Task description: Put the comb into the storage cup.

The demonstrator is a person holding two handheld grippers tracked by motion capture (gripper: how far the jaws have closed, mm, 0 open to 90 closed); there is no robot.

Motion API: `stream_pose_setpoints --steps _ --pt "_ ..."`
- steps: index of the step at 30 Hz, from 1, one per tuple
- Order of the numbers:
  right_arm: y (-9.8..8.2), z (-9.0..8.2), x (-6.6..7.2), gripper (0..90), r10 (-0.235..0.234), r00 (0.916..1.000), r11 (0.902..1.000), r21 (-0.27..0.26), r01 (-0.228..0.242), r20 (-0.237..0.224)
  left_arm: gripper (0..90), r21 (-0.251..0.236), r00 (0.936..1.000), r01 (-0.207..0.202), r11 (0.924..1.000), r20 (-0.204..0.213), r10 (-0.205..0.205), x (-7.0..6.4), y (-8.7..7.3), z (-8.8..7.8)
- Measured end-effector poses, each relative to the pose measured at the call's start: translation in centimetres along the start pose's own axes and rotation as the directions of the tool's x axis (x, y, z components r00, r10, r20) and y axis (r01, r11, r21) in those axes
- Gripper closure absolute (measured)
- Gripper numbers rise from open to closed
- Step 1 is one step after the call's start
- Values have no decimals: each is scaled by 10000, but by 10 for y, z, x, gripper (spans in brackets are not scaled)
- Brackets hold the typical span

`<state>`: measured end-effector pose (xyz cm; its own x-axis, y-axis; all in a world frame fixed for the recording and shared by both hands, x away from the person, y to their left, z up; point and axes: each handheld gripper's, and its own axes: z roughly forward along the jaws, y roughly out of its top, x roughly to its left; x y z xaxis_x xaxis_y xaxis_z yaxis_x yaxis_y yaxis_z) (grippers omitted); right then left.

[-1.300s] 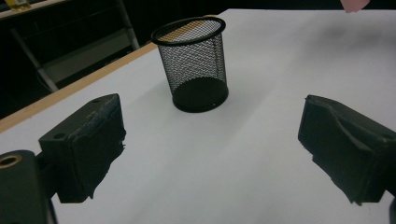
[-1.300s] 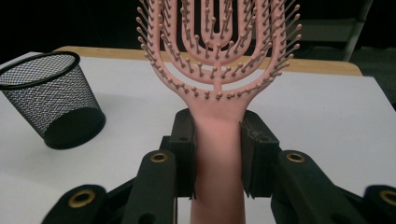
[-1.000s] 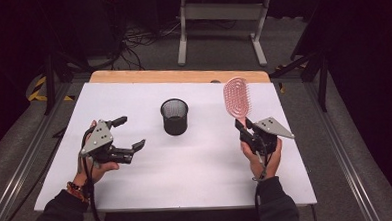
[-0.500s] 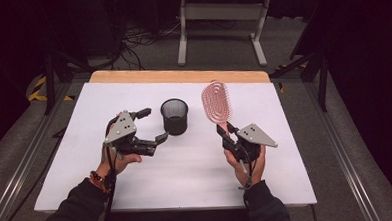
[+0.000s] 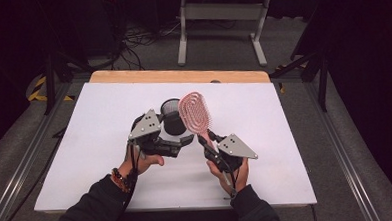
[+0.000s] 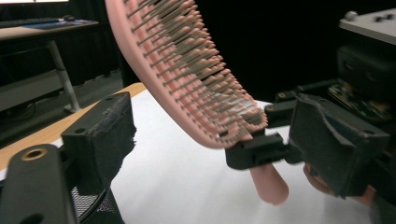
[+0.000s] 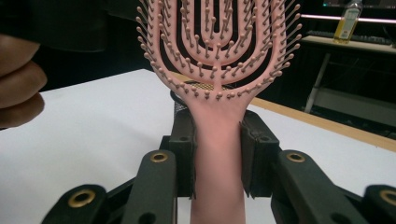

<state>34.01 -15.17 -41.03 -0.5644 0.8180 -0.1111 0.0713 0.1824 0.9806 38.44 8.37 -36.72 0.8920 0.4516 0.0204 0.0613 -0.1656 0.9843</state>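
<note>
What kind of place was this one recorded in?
Probably a lab or recording workspace, not a home: a white table standing on grey carpet, cables trailing across the floor, a desk frame behind it, and dark surroundings.

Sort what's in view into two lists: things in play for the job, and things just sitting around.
In play:
- pink hairbrush, handle clamped in the right gripper
- black mesh cup on the table
- left gripper, jaws open beside the cup

Just around:
- grey metal stand on the floor
- bottle on a far desk
</note>
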Motion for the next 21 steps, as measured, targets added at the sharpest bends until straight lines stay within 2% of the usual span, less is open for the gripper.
stream_pose_setpoints --steps 3,6,9,11,12,13,14,17,19,21 --pt "0 0 4 695 -154 9999 9999 8 154 8 166 -118 9998 109 9999 -166 -111 0 0 0" --pt "-3 1 12 695 -628 9980 9980 -37 627 -49 224 -386 9989 439 9983 -151 -445 3 -1 0" --pt "-4 0 18 695 -1016 9948 9948 -87 1015 -19 284 -577 9989 436 9974 -171 -447 2 -1 -1" --pt "-4 0 20 695 -1076 9942 9941 -104 1075 -42 310 -661 9992 341 9972 -169 -353 1 -1 -2" --pt "-4 0 21 695 -1162 9932 9932 -97 1161 -10 351 -720 9993 234 9971 -273 -254 0 0 -3" --pt "-6 2 23 694 -1256 9921 9921 1 1256 -42 397 -810 9992 268 9964 -286 -292 0 1 -4" --pt "-6 2 23 694 -1256 9921 9921 1 1256 -42 397 -856 9991 305 9959 -268 -329 0 1 -4" --pt "-9 3 24 694 -1263 9920 9920 -2 1263 43 515 -948 9985 437 9945 -272 -465 1 2 -5" --pt "-11 4 24 695 -1393 9901 9902 31 1393 141 541 -983 9983 584 9934 -11 -588 4 0 -7" --pt "-11 5 24 695 -1491 9887 9888 38 1491 170 573 -1193 9959 891 9888 283 -863 5 -2 -9"
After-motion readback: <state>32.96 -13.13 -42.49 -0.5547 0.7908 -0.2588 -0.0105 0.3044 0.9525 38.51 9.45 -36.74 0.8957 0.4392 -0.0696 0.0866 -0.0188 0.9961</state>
